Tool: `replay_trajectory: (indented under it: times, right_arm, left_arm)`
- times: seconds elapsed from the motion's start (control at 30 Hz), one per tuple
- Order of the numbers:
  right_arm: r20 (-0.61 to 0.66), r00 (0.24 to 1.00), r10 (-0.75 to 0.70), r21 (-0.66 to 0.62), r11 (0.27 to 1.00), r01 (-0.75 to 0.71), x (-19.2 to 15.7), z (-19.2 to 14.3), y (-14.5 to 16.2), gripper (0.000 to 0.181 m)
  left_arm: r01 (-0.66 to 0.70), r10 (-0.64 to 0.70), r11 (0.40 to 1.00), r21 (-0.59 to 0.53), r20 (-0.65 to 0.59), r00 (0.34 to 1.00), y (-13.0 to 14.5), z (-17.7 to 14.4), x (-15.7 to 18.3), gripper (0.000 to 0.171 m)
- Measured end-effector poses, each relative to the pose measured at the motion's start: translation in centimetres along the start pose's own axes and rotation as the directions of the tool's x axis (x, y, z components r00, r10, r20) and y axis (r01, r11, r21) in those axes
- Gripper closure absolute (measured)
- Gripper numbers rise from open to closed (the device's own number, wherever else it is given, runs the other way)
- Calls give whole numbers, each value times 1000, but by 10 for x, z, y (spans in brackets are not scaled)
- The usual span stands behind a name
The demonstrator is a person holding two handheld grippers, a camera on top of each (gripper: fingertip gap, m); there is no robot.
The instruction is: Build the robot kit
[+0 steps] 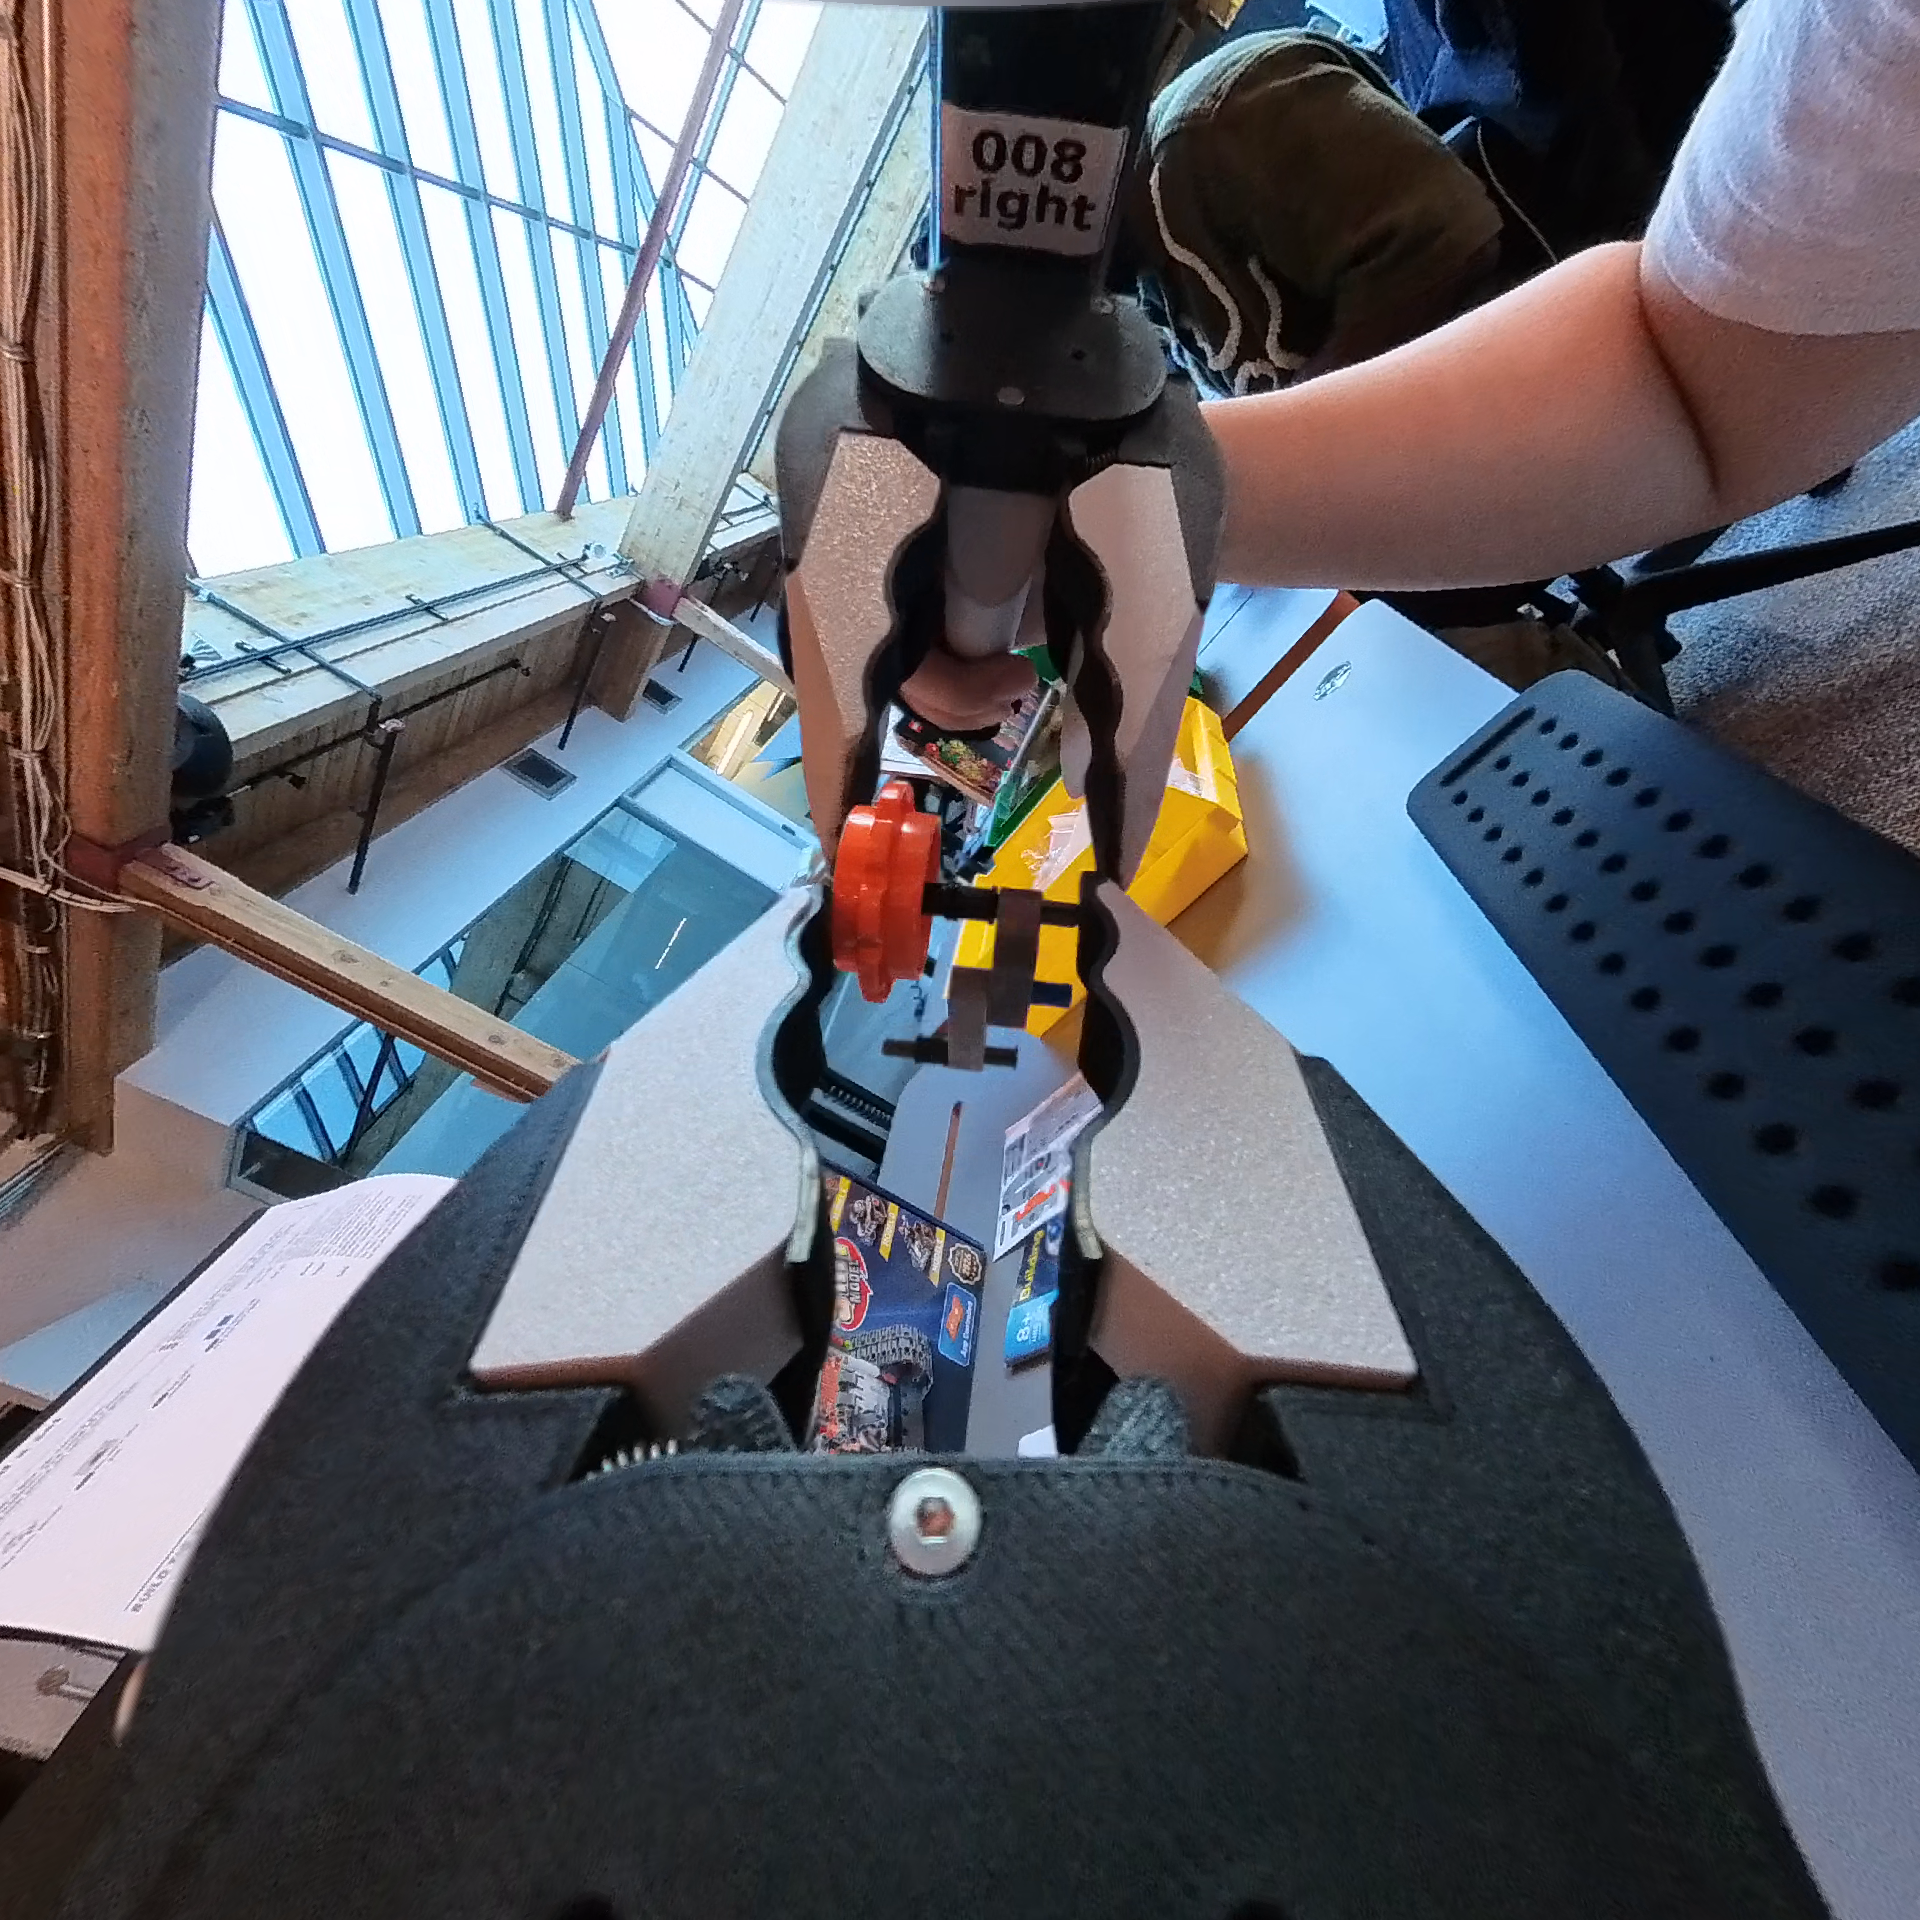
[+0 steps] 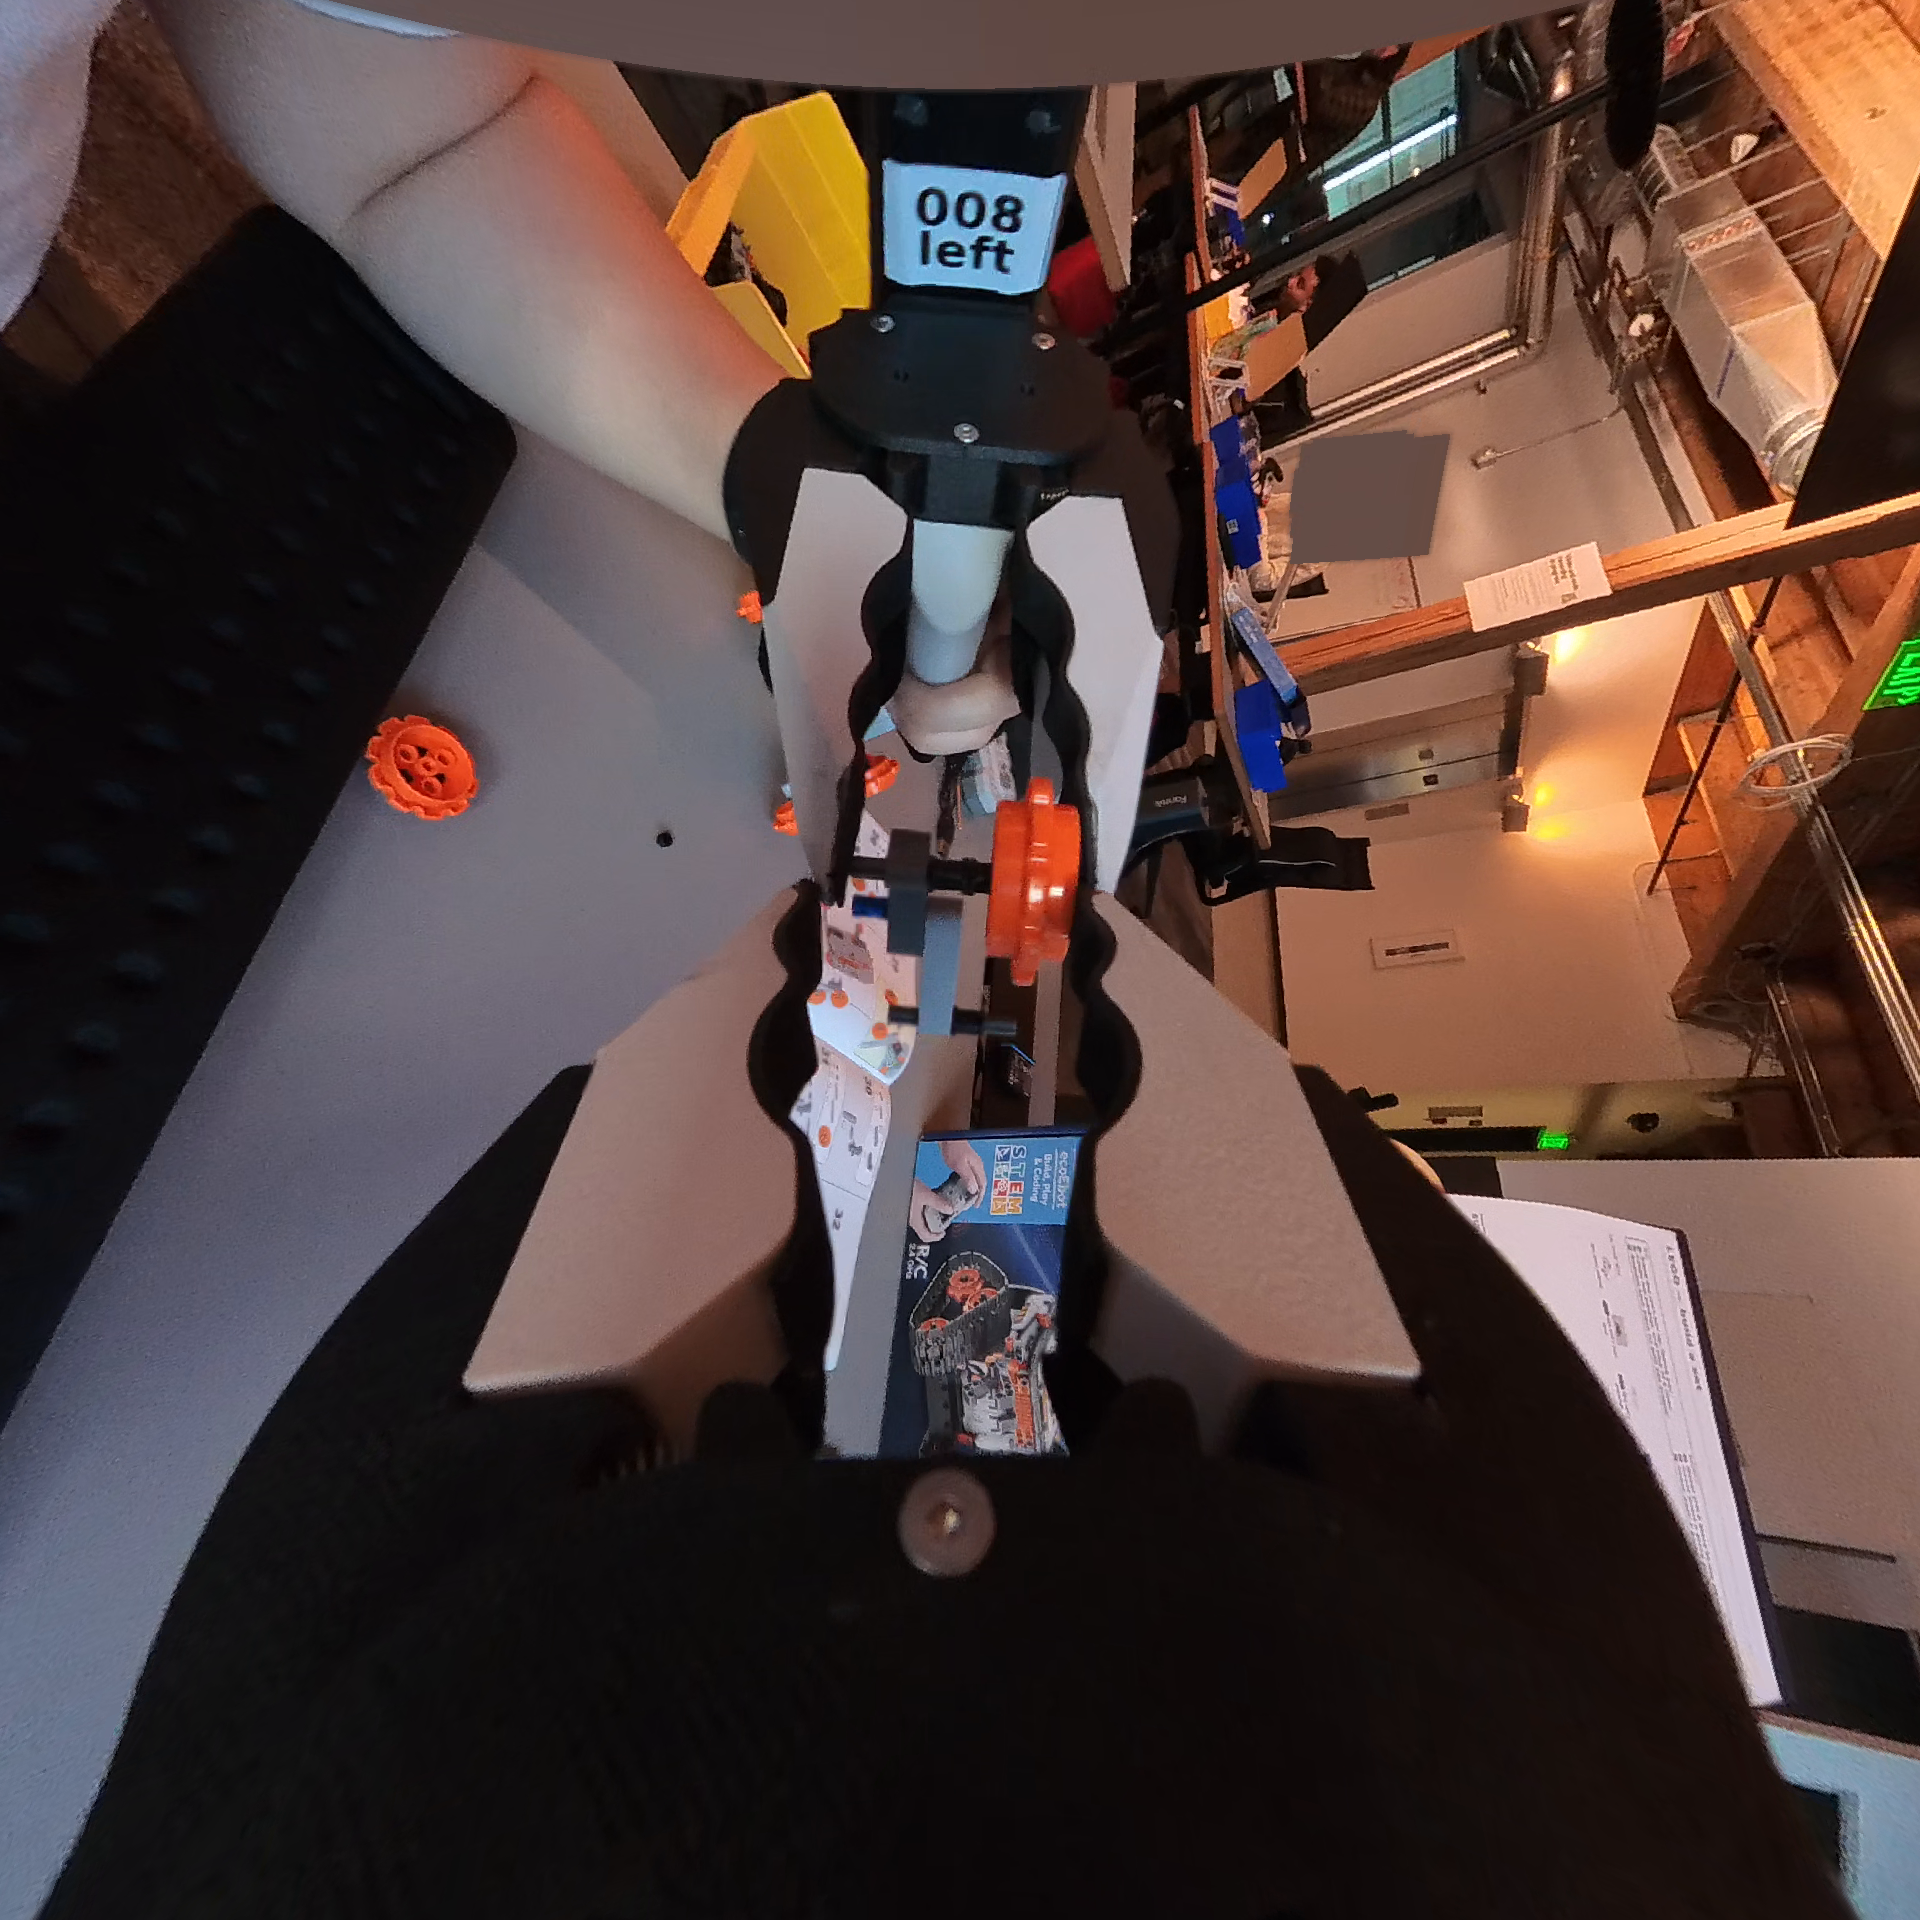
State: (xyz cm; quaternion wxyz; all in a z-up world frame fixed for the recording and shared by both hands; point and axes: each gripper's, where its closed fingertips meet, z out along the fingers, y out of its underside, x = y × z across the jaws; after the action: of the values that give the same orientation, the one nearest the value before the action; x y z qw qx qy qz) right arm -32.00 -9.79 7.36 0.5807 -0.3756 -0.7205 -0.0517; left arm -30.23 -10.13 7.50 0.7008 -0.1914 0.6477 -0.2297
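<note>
The two grippers meet tip to tip in the air above a pale table (image 1: 1455, 935), with a small toy assembly (image 1: 971, 966) held between them. It is built from an orange toothed wheel (image 1: 883, 894) on a thin black axle (image 1: 961, 902) that runs through a grey beam (image 1: 992, 982), and a second short black pin (image 1: 951, 1051) crosses the beam's lower end.

The left gripper (image 1: 951, 914) has its fingers part-way spread, their tips on either end of the axle and wheel. The right gripper (image 2: 951, 904), seen facing it, also has its fingers apart around the same assembly. Whether either one truly pinches the piece, I cannot tell.

On the table below lie a blue toy box (image 2: 982, 1288) and an unfolded instruction sheet (image 2: 857, 1049). A yellow bin (image 1: 1164, 831) stands just behind. A loose orange wheel (image 2: 421, 766) rests on the table beside a dark perforated chair back (image 1: 1683, 935), and a few smaller orange parts (image 2: 784, 818) lie nearer the grippers. A printed paper (image 1: 187, 1423) lies at the table's edge. A person's bare forearm (image 1: 1507, 416) reaches to the right gripper.
</note>
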Motion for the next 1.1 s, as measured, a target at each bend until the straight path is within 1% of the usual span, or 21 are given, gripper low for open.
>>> replay_trajectory:
  times: [0.13, 0.2, 0.27, 0.43, 0.53, 0.63, 0.73, 0.83, 0.87, 0.93, 1.0, 1.1]
  right_arm:
    - [63, 998, 28, 9, 1000, -28, -6, 0, 2, 132]
    - [83, 995, 62, 17, 998, -64, -6, -2, 2, 137]
    - [84, 994, 74, 27, 997, -77, -4, -3, 2, 142]
    - [76, 992, 103, 33, 994, -105, -3, -3, 0, 142]
    - [83, 986, 148, 47, 987, -152, -3, -3, 1, 142]
    - [85, 977, 193, 73, 977, -199, 0, -3, 2, 141]
    - [33, 974, 222, 139, 965, -224, 14, -8, -1, 142]
    - [80, 944, 319, 204, 922, -329, 18, -10, -6, 142]
    - [90, 933, 348, 208, 910, -359, 19, -9, -5, 141]
    - [96, 929, 358, 202, 907, -370, 19, -6, -3, 143]
    - [112, 933, 342, 190, 914, -358, 15, -2, -3, 152]
    - [121, 914, 388, 178, 897, -404, 18, 3, -1, 155]
  left_arm:
    - [-8, 7, 1000, -15, -23, 1000, 2, 1, 5, 126]
    - [-13, 13, 1000, -24, -32, 999, 3, 2, 7, 126]
    - [-16, 15, 1000, -23, -33, 999, 2, 3, 8, 127]
    - [3, -3, 1000, -11, -34, 999, 1, 3, 7, 127]
    - [65, -65, 998, 7, -54, 996, 1, 3, 7, 126]
    - [185, -182, 982, 34, -79, 980, 1, 4, 4, 127]
    - [257, -251, 964, 66, -83, 964, 1, 1, -2, 126]
    - [258, -253, 964, 66, -78, 964, 3, 0, -4, 126]
    - [251, -245, 966, 67, -80, 966, 2, -1, -4, 126]
    - [227, -222, 971, 69, -73, 972, 0, -1, -4, 126]
    - [211, -207, 976, 56, -68, 976, 0, -1, -4, 126]
    - [268, -262, 960, 77, -85, 961, -3, -5, -8, 127]
